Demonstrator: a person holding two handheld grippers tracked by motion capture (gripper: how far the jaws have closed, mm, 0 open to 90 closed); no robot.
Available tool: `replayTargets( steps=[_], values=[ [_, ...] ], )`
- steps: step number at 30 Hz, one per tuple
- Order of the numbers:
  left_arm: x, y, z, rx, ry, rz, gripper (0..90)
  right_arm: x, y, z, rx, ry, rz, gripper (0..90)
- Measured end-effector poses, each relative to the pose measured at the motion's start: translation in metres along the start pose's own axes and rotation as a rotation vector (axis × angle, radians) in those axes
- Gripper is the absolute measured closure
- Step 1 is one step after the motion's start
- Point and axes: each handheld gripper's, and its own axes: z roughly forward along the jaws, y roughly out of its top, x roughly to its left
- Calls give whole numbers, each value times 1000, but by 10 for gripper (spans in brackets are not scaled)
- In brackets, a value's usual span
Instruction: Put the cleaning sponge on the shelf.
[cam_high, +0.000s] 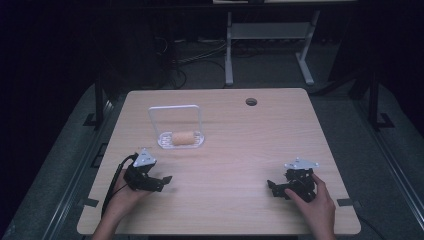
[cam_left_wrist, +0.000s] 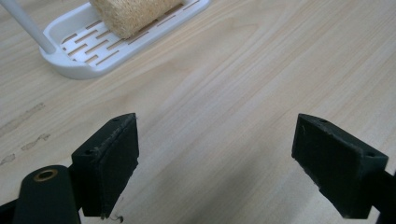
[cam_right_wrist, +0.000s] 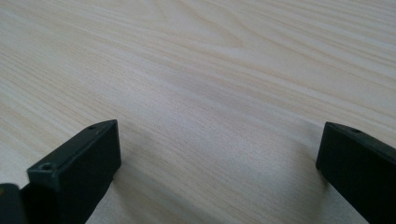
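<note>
Spanning dim room: pale wooden table (cam_high: 235, 150)

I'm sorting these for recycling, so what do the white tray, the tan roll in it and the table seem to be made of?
White tray: apparently moulded plastic, smooth and matte, with slotted floor and rounded rim.
Tan roll: rough, fibrous and porous, probably a loofah-like sponge; uncertain.
Table: pale wood grain, smooth, satin; possibly laminate rather than solid wood.
</note>
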Motion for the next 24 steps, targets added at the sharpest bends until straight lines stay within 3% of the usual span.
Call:
replayTargets(
  steps=[9, 15, 20, 22, 24],
  values=[
    [-8, -10, 0, 21, 6, 15, 142, 0, 0, 0, 1, 0, 0, 0],
    [-13, -24, 2, 69, 9, 24, 141, 0, 0, 0, 0, 0, 2, 0],
    [-10, -37, -3, 33, -7, 0, 139, 0, 0, 0, 1, 1, 2, 0],
    [-9, -46, -5, -21, -21, -9, 133, 0, 0, 0, 0, 1, 1, 0],
    [-8, -48, -6, -20, -25, -8, 132, 0, 0, 0, 1, 1, 2, 0]
  ],
)
